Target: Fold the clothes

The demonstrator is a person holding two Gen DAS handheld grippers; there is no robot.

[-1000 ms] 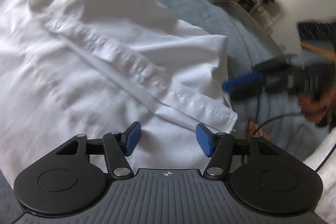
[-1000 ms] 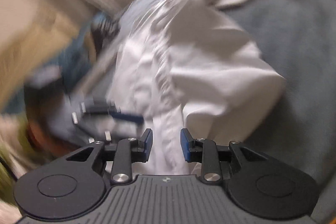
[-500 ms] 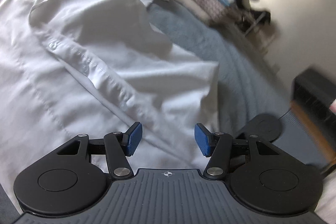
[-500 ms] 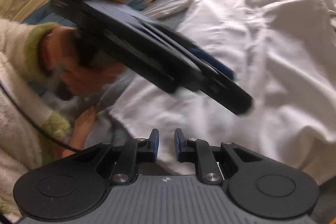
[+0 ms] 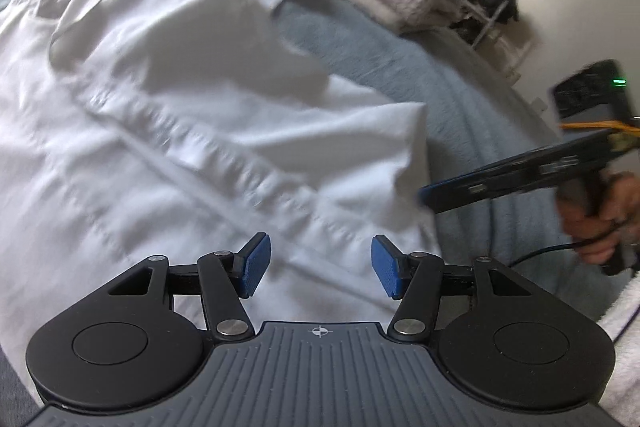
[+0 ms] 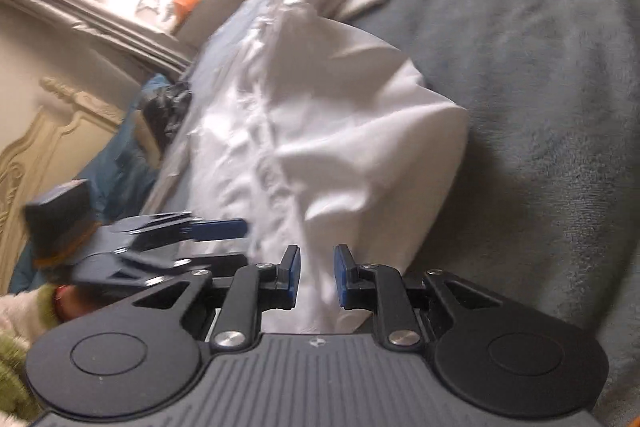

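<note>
White shirt (image 5: 168, 115) spread on a grey-blue blanket (image 5: 460, 99), filling the left and centre of the left wrist view, button placket running diagonally toward lower right. Left gripper (image 5: 320, 267), jaws opening with no cloth between the pads, hovers over the hem at lower centre. Right gripper (image 6: 316, 277), jaws narrowly parted and gripping nothing, faces the shirt's near edge at lower centre of its own view. Step in hand: approach to the hem. The next move probably calls for each gripper to pinch a hem corner before folding.
</note>
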